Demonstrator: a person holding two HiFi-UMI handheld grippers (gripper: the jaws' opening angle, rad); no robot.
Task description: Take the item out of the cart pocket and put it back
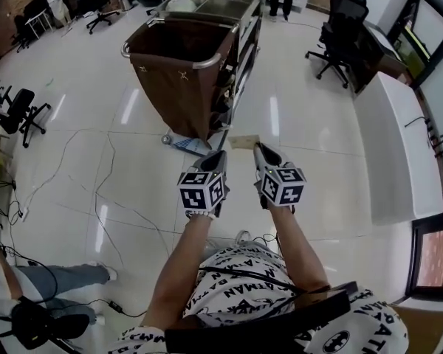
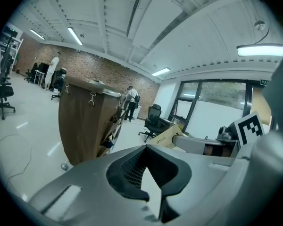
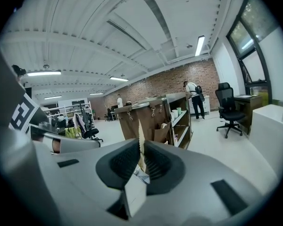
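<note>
Head view first: both grippers are up side by side in front of the person. The left gripper (image 1: 217, 155) sits at 9 o'clock of the right gripper (image 1: 257, 147). A flat kraft packet (image 1: 244, 142) juts from the right gripper's tips, out in the open air. The cart (image 1: 241, 46) stands at 12 o'clock, well apart from both tools, its brown bag (image 1: 173, 80) hanging on the near end. An office chair (image 1: 338, 46) waits at 2 o'clock, and a white counter (image 1: 399, 146) runs along at 3 o'clock.

Over to the left gripper view: the left gripper (image 2: 146, 149) has its pads closed tip to tip with nothing caught between them. The packet (image 2: 166, 134) shows at 1 o'clock, just beyond the tips. The cart (image 2: 82, 121) rises at 10 o'clock.

Now the right gripper view: the right gripper (image 3: 141, 150) is clamped on the packet (image 3: 140, 134), seen edge-on, its serrated rim standing upright between the pads. Straight behind it, at 12 o'clock, is the cart (image 3: 153, 121), its side pockets facing the camera.
</note>
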